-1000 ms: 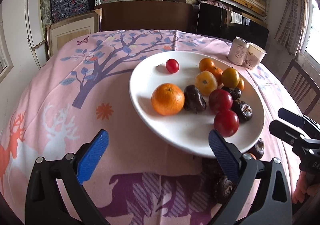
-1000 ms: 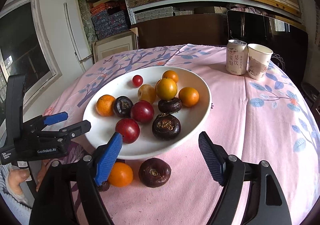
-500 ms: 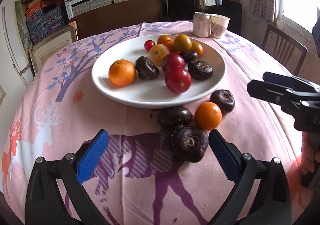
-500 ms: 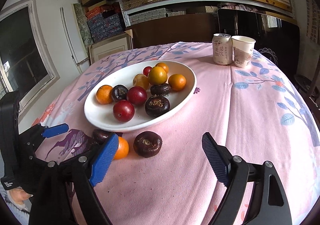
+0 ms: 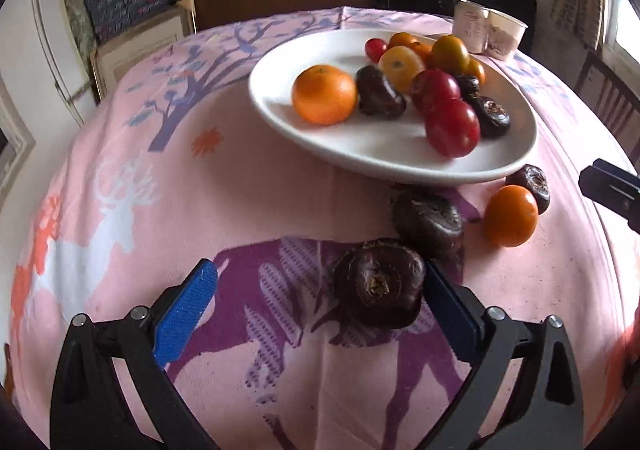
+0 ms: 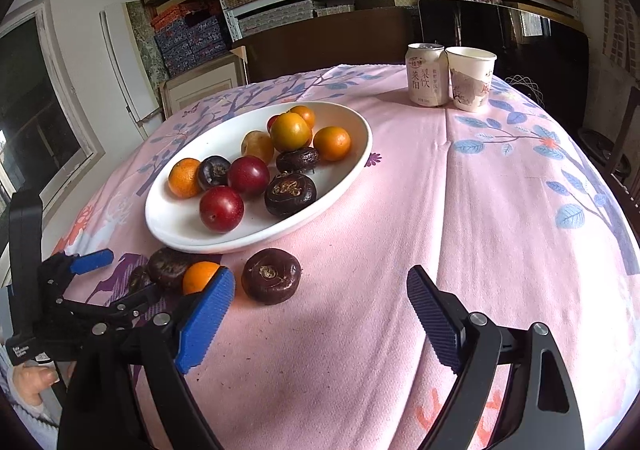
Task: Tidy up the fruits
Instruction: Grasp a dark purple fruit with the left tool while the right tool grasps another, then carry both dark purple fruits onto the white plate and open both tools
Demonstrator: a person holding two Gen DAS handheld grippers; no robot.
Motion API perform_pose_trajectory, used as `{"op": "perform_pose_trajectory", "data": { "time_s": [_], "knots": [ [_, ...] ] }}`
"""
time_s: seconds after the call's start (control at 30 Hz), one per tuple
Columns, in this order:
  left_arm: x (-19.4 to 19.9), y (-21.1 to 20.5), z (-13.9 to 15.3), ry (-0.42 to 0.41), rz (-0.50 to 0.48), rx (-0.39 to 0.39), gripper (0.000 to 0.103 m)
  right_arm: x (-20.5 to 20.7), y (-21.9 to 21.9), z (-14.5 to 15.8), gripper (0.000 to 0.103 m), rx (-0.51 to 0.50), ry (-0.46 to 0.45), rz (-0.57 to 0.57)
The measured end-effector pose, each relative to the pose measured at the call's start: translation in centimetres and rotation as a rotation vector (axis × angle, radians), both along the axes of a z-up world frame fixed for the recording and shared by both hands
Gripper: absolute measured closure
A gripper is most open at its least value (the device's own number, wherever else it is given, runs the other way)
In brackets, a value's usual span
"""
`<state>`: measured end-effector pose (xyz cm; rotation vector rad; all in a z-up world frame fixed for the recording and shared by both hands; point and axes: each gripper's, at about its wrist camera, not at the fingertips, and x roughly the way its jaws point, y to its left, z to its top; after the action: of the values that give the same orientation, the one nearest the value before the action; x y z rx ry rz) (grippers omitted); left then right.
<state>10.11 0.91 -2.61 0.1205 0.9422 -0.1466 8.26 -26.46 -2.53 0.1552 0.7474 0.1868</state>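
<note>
While four pieces lie loose on the pink tablecloth (image 6: 460,209) just in front of the white plate (image 6: 356,153), the nearest dark chestnut-like fruit (image 5: 380,286) sits between the fingers of the left gripper (image 5: 320,306) — hard against the right-hand blue pad, with a wide gap to the left-hand one. Those fingers stand apart and press on nothing, so the coming move seems to turn on shifting the gripper sideways to centre the fruit before closing. It is squat and round, stem scar facing the camera, so no long axis matters.

A second dark fruit (image 5: 428,221) lies just behind it, then a small orange (image 5: 510,215) and a third dark fruit (image 6: 272,276). That last one lies ahead of the right gripper (image 6: 320,314), toward its left finger; its jaws, spread wide and empty, have just been opening further. Each hand thus has its own nearest target.

Writing: the can (image 6: 426,75) beside the paper cup (image 6: 470,79) bears Chinese characters, not clearly legible; the left gripper's body carries a small white label, too small to read.
</note>
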Motion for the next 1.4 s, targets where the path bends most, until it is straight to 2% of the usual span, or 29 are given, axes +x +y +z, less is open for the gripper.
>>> {"op": "perform_pose_trajectory", "data": {
  "time_s": [0.03, 0.23, 0.3, 0.37, 0.4, 0.43, 0.53, 0.77, 0.83, 0.97, 1.03, 1.1, 1.2, 1.4],
  "knots": [
    [-0.1, 0.3, -0.2, 0.019, 0.0, -0.026, 0.004, 0.0, 0.1, 0.0, 0.014, -0.003, 0.0, 0.003],
    [-1.0, -1.7, -0.2, -0.018, -0.082, 0.042, 0.004, -0.2, 1.4, -0.4, 0.014, -0.048, 0.003, 0.058],
    [-1.1, -1.7, -0.1, -0.019, -0.089, 0.025, 0.005, -0.3, 1.8, -0.4, 0.014, -0.057, 0.003, 0.07],
    [-1.1, -1.5, 0.0, -0.021, -0.095, -0.004, 0.015, -0.4, 1.9, -0.4, 0.015, -0.059, 0.001, 0.076],
    [-1.0, -1.4, 0.0, -0.014, -0.097, -0.014, 0.031, -0.3, 2.0, -0.5, 0.016, -0.063, 0.003, 0.079],
    [-1.0, -1.4, 0.0, -0.014, -0.1, -0.026, 0.032, -0.3, 2.0, -0.6, 0.018, -0.066, 0.007, 0.082],
    [-1.0, -1.5, 0.1, -0.017, -0.109, -0.027, 0.035, -0.1, 2.2, -0.9, 0.025, -0.075, 0.023, 0.09],
    [-1.0, -1.8, 0.0, -0.021, -0.116, -0.015, 0.036, 1.7, 4.0, -1.9, 0.044, -0.133, 0.074, 0.136],
    [-1.0, -1.9, 0.0, -0.022, -0.118, -0.013, 0.036, 2.2, 4.5, -2.1, 0.045, -0.141, 0.088, 0.149],
    [-0.9, -1.9, 0.0, -0.023, -0.123, -0.017, 0.036, 2.3, 5.5, -2.1, 0.061, -0.171, 0.083, 0.176],
    [-1.2, -2.1, 0.2, -0.026, -0.144, -0.032, 0.051, 2.0, 5.7, -2.1, 0.061, -0.166, 0.081, 0.198],
    [-1.7, -2.7, 0.3, -0.045, -0.151, 0.002, 0.058, 1.3, 5.5, -1.9, 0.062, -0.152, 0.068, 0.208],
    [-2.6, -2.6, 0.5, -0.038, -0.173, -0.031, 0.059, 0.0, 4.4, -1.2, 0.062, -0.101, 0.042, 0.199],
    [-5.1, -1.3, 2.1, -0.102, -0.164, -0.101, 0.059, -1.8, 2.5, -0.1, 0.062, -0.022, -0.014, 0.167]
  ]
}}
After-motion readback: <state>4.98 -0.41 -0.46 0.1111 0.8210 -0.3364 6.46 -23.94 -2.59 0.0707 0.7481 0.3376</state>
